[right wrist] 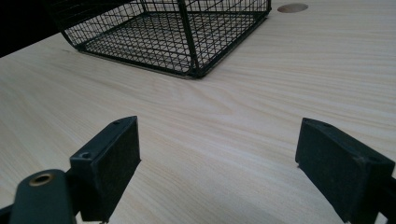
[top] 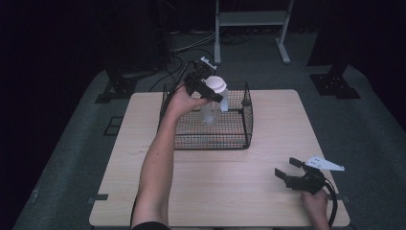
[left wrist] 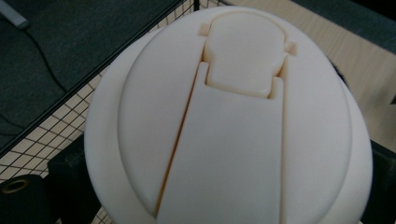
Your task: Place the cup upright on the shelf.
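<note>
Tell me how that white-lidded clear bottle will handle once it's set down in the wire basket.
The bottle looks clear and empty, so probably light. It is tall under a wide white lid, so likely tippy on the basket mesh. The left gripper grips near the lid.

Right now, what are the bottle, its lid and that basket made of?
The bottle looks like clear plastic: the basket mesh shows through it. Its lid seems matte cream plastic, with moulded seams and a flip cap. The basket looks like thin black wire, probably coated metal, woven in a fine grid. The left gripper holds the bottle just under the lid, above the basket.
</note>
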{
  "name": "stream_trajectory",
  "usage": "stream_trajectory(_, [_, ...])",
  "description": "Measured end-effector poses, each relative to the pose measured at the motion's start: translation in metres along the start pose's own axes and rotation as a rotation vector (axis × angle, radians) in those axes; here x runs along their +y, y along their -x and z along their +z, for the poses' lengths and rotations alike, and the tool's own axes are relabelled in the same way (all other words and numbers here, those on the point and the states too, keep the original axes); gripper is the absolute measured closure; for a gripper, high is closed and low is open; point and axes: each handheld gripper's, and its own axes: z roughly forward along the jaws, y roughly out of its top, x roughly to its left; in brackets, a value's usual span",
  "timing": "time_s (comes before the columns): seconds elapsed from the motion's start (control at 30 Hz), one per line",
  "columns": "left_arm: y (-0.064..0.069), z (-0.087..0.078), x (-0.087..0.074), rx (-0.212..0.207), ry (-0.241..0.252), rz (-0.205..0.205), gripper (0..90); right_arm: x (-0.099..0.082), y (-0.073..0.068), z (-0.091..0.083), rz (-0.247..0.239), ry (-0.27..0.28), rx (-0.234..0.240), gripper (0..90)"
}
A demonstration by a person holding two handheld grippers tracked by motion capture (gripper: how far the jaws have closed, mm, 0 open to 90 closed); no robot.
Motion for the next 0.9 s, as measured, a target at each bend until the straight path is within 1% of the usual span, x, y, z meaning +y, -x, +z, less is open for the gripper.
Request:
stream_trajectory(0.1, [-0.003,0.007,-0.005,0.002,-0.008,-0.011,5.3,0.0,0.001,0.0,-0.002,0.003,0.001,12.9])
stream_trajectory(0.13, [-0.003,0.007,-0.005,0.002,-0.008,-0.011,5.3,0.0,0.0,0.0,0.003,0.001,0.002,12.9])
stream_trajectory(0.17, [-0.005,0.012,-0.008,0.003,-0.01,-0.018,5.3,0.0,0.0,0.0,0.003,0.002,0.002,12.9])
stream_trajectory(0.27, [-0.007,0.019,-0.012,0.001,-0.013,-0.028,5.3,0.0,0.001,0.0,0.004,0.003,0.003,12.9])
stream_trajectory(0.53, [-0.009,0.032,-0.021,-0.005,-0.002,-0.039,5.3,0.0,0.001,-0.001,0.006,0.007,0.005,12.9])
stream_trajectory(0.57, [-0.009,0.035,-0.023,-0.003,0.007,-0.042,5.3,0.0,0.001,-0.001,0.008,0.007,0.007,12.9])
stream_trajectory(0.63, [-0.008,0.039,-0.026,0.001,0.008,-0.05,5.3,0.0,0.001,-0.001,0.011,0.01,0.009,12.9])
stream_trajectory(0.77, [-0.01,0.044,-0.031,0.002,0.0,-0.058,5.3,0.0,0.002,-0.002,0.018,0.014,0.015,12.8])
stream_trajectory(0.9, [-0.012,0.046,-0.035,0.004,0.006,-0.064,5.3,0.0,0.003,-0.002,0.02,0.02,0.017,12.9])
